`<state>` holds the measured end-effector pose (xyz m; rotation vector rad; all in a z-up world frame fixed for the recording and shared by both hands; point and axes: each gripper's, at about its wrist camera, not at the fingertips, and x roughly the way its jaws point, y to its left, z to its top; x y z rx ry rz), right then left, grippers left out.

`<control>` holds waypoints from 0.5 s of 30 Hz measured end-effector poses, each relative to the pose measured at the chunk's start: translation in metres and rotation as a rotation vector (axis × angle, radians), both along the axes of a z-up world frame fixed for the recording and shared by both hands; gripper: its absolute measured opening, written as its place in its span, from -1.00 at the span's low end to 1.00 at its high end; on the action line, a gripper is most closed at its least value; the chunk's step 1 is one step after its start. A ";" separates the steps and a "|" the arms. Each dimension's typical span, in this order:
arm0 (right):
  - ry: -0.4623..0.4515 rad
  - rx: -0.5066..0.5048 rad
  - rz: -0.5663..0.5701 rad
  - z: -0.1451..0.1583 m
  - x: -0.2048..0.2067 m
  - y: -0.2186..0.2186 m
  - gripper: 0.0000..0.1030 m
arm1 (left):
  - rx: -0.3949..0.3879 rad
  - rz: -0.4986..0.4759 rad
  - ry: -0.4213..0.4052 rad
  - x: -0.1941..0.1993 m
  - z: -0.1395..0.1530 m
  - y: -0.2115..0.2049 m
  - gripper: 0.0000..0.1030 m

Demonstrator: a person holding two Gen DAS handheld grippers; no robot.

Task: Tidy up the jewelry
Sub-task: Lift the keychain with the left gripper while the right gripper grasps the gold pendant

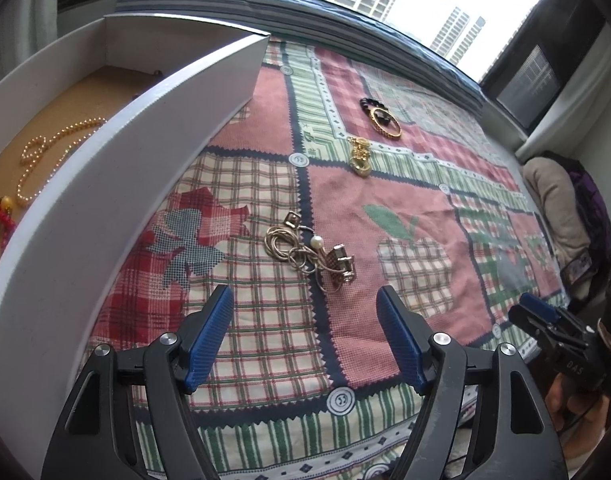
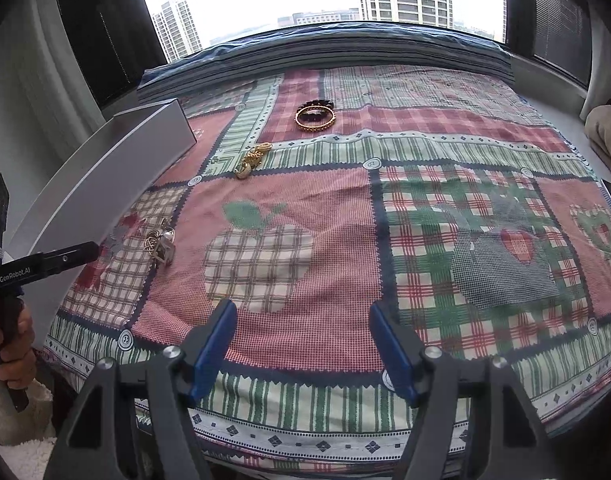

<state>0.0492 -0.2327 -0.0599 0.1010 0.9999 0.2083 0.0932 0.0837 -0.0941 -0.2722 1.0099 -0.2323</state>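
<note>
My left gripper gapes wide, empty, above the patchwork checked bedspread; right gripper likewise wide, holding nothing. Just beyond the left: tangled silver chain with pearl. Farther: gold charm cluster, then gold bangle on dark beaded bracelet. Left: white cork-floored tray holding a gold bead necklace.

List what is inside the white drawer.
Inside the white drawer lie a gold bead necklace and a red-and-amber beaded piece on its brown floor. Its near wall hides the rest.
</note>
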 end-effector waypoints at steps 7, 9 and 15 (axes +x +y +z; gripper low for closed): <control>0.030 0.012 0.029 -0.009 0.000 0.012 0.36 | -0.011 -0.054 0.057 0.028 -0.019 -0.028 0.47; 0.033 0.013 0.047 -0.010 -0.002 0.018 0.36 | -0.021 -0.046 0.078 0.040 -0.027 -0.035 0.47; 0.016 -0.003 0.060 -0.008 -0.005 0.019 0.36 | 0.000 -0.021 0.124 0.054 -0.048 -0.050 0.35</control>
